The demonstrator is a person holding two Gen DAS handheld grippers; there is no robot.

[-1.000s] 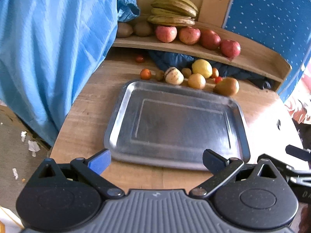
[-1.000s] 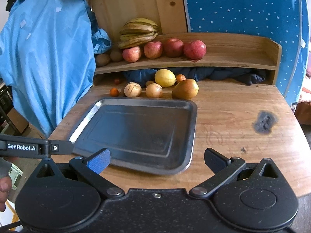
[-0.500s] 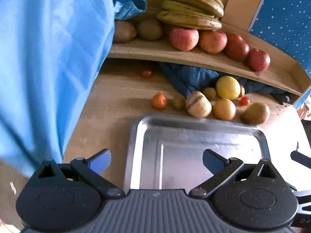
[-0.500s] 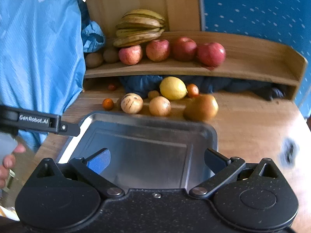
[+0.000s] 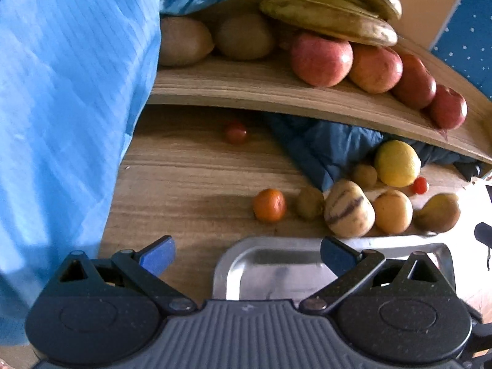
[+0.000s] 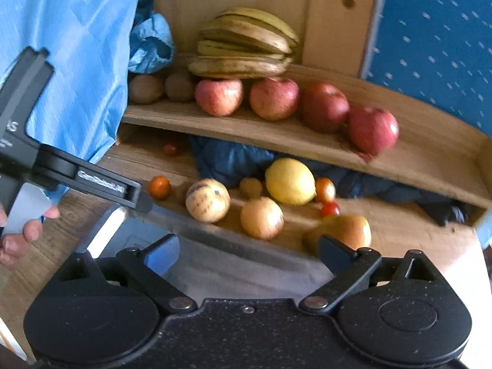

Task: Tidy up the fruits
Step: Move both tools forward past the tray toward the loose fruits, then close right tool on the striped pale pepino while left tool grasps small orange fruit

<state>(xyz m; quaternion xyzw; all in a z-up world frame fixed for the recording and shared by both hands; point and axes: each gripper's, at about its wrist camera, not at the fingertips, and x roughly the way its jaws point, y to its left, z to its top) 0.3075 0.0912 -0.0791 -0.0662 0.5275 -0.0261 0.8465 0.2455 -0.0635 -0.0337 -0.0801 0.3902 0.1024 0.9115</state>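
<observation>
A metal tray (image 5: 276,264) lies on the wooden table, also in the right wrist view (image 6: 233,264). Beyond its far edge lie loose fruits: an orange (image 5: 269,205), a striped pale melon (image 5: 349,208), a round yellow fruit (image 5: 393,211), a lemon (image 5: 397,163), a brownish pear (image 5: 438,212) and small tomatoes (image 5: 235,132). The same fruits show in the right wrist view: melon (image 6: 208,200), lemon (image 6: 290,181), pear (image 6: 344,230). My left gripper (image 5: 247,250) is open and empty, over the tray's near left corner. My right gripper (image 6: 249,250) is open and empty above the tray.
A curved wooden shelf (image 5: 246,87) holds bananas (image 5: 332,9), several red apples (image 5: 321,60) and kiwis (image 5: 181,41). Blue cloth (image 5: 61,92) hangs at the left. A dark blue cloth (image 5: 323,144) lies under the shelf. The left gripper's body (image 6: 77,178) crosses the right wrist view.
Both grippers have moved forward toward the fruits and shelf, which now look larger. The left one also shifted left. Both stayed open.
</observation>
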